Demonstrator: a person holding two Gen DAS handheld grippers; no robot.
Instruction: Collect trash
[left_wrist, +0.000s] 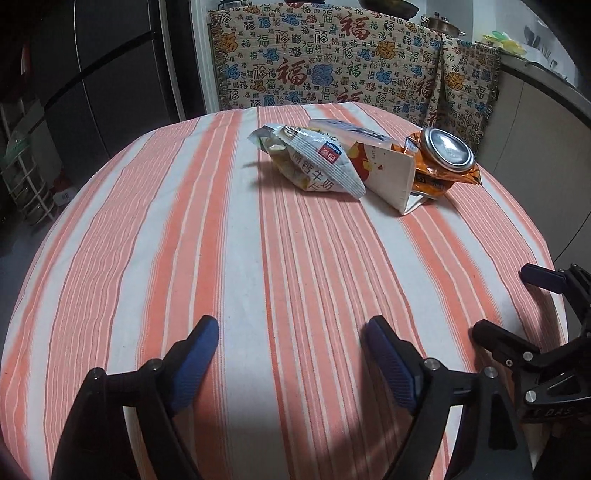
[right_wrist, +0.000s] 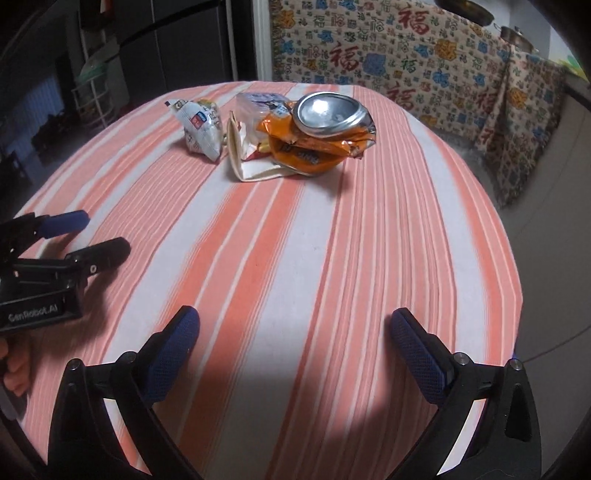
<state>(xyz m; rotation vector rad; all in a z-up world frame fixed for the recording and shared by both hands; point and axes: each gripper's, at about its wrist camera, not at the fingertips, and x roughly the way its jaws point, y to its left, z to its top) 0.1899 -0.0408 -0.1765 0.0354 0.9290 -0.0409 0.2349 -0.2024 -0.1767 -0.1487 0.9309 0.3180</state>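
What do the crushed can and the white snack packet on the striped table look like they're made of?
Crushed silver-topped can: thin metal, likely aluminium; shiny reflective end, crumpled orange printed wall. White snack packet: glossy plastic film, probably; creased, with crimped seam and light glare.

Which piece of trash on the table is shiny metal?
The crushed can. Its silver round end gleams, while the white snack bag, the cream paper bag and the orange wrapper beside it are soft packaging.

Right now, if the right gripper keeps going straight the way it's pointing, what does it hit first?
Most likely the striped tablecloth: the open right gripper points down at bare cloth. The crushed can and wrappers lie farther on, though depth is hard to judge.
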